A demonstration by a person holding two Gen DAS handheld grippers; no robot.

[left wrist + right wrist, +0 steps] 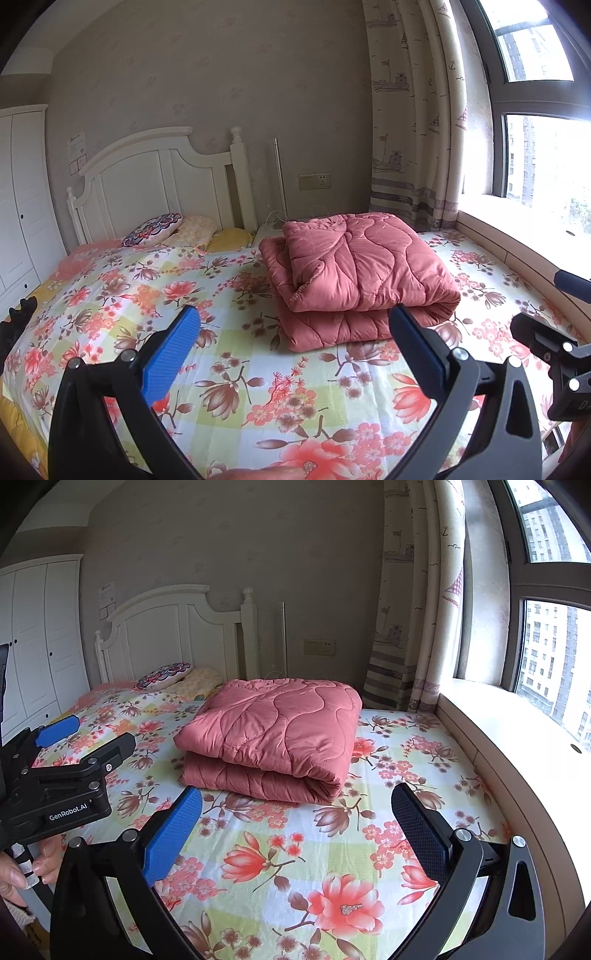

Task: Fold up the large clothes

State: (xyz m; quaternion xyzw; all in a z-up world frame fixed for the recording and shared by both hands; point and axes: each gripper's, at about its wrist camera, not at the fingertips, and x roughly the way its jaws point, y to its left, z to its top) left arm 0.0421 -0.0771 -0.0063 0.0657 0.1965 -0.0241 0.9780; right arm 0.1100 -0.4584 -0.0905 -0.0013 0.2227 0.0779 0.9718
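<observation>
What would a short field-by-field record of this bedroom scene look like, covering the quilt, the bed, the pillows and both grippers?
quilt: pink quilt, folded in layers, lying on the bed
bed: floral sheet, white headboard
pillows: three by the headboard, one patterned pillow
left gripper: open, holds nothing, short of the quilt
right gripper: open, holds nothing, short of the quilt
window: on the right, behind a curtain
</observation>
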